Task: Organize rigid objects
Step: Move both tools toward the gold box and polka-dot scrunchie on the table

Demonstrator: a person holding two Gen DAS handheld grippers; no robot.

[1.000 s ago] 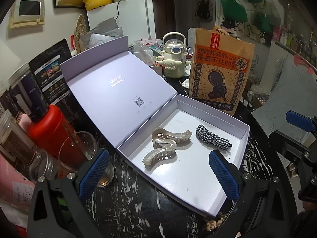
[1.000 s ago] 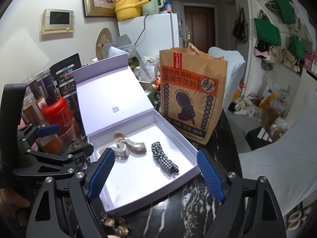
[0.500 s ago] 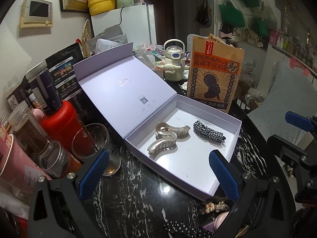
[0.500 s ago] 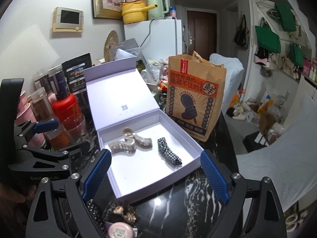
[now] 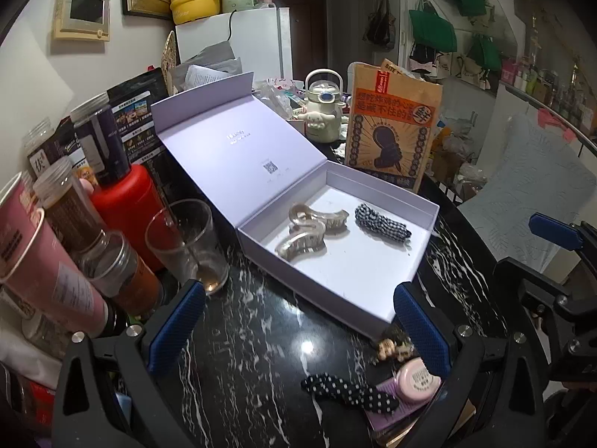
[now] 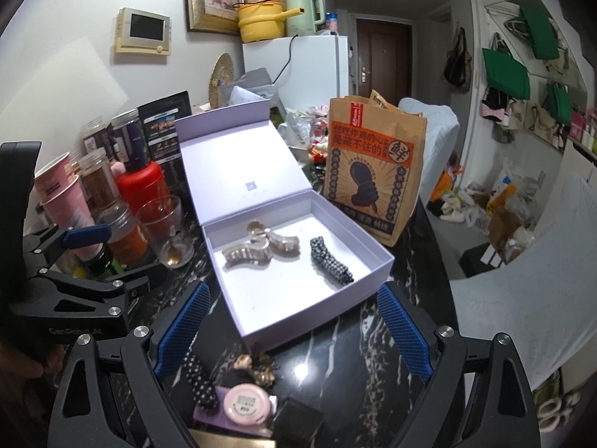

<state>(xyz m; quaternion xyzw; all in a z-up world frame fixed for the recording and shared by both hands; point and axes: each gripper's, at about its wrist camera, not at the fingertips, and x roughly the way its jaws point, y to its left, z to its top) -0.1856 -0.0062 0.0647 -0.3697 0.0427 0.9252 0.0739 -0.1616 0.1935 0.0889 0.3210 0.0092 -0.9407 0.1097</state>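
1. Black marble-look tabletop [image 5: 257, 339] nearest, under both grippers.
2. Left gripper [image 5: 298, 332] jaws spread wide, nothing between the pads, hovering over bare table.
3. Right gripper [image 6: 294, 332] jaws wide apart and just been opening further, pinching nothing; loose items lie below it.
4. Polka-dot scrunchie [image 6: 199, 380], brown-gold hair clip [image 6: 257, 367] and round pink tin [image 6: 248, 403] lie on the table just in front of the box.
5. Lavender box [image 6: 335, 310] open, lid tilted back; inside are two translucent claw clips [image 6: 261, 248] touching each other, and a checked scrunchie [image 6: 330, 265] near them, apart.
6. Left of box: empty glass [image 5: 186, 239], red bottle [image 5: 123, 201], jars.
7. Behind box: brown paper bag [image 6: 373, 171] upright, cream kettle [image 5: 322, 112].
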